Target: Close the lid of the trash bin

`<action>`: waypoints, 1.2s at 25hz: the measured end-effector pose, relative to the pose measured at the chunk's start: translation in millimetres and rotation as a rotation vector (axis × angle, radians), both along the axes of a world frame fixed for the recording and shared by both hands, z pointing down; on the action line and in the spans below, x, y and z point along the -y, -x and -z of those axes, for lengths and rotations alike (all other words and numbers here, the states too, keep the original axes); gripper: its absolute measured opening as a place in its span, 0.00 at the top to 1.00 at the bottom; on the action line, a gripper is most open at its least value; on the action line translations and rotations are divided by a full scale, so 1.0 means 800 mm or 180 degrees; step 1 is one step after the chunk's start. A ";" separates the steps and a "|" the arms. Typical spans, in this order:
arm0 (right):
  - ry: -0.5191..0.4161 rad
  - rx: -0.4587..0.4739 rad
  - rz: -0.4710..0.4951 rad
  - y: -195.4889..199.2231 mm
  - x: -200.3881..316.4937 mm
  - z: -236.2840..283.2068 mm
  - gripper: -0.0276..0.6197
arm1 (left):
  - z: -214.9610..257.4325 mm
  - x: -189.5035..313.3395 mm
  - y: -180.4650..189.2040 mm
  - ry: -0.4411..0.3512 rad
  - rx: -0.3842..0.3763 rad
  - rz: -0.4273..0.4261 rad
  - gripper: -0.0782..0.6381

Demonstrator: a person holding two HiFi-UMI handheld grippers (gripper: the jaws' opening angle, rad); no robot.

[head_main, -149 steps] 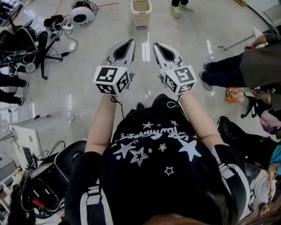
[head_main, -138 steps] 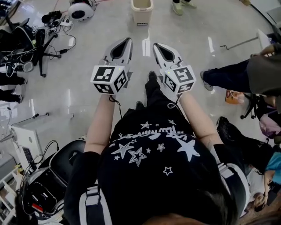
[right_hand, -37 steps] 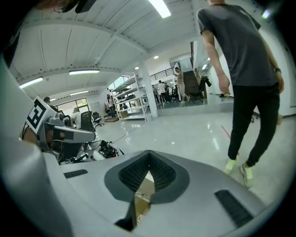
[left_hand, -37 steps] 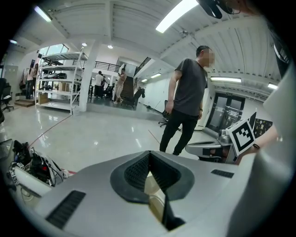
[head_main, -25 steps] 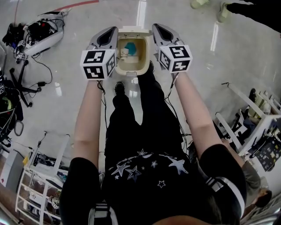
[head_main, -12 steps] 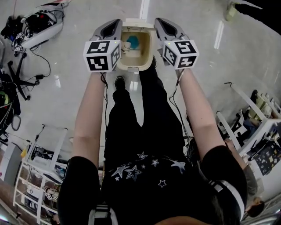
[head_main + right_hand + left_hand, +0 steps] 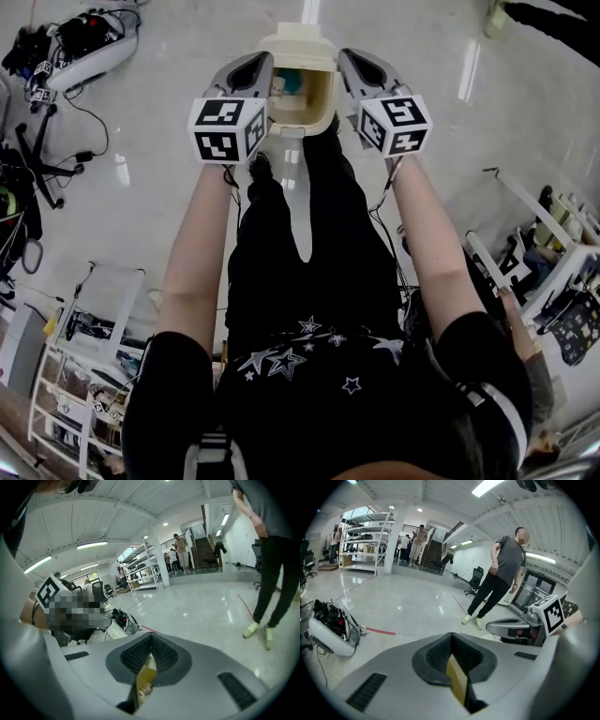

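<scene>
The bin [image 7: 317,120] stands on the floor [image 7: 150,202] with its lid [image 7: 298,45] raised at the far side. The left tongs [image 7: 255,66] and right tongs [image 7: 356,64] flank it, both closed on nothing.

Bright overhead light — fisheye-warped edges.

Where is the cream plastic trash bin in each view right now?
Head view: top centre, the cream plastic trash bin between left gripper and right gripper.
Left gripper view: only a cream sliver, low centre, through the jaw slit; likely it.
Right gripper view: the same sliver, low centre.
Shared landmark: white device with cables on the floor.
</scene>
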State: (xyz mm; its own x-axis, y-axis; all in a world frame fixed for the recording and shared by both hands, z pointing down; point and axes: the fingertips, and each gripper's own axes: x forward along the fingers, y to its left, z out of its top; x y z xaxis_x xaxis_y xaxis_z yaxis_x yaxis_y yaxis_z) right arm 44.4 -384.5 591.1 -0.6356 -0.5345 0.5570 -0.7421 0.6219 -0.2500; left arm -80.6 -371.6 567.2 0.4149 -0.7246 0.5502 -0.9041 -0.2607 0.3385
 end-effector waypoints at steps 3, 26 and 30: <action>0.0024 -0.0052 -0.0045 -0.002 -0.025 -0.004 0.96 | -0.006 -0.024 -0.003 0.0016 -0.0030 -0.0077 0.88; -0.0119 -0.0032 -0.0805 -0.008 -0.090 0.006 0.96 | 0.008 -0.082 0.019 -0.0131 0.0034 -0.0561 0.88; -0.0222 -0.0014 -0.0776 -0.007 -0.040 0.024 0.96 | 0.019 -0.044 0.015 -0.0185 0.0043 -0.0494 0.88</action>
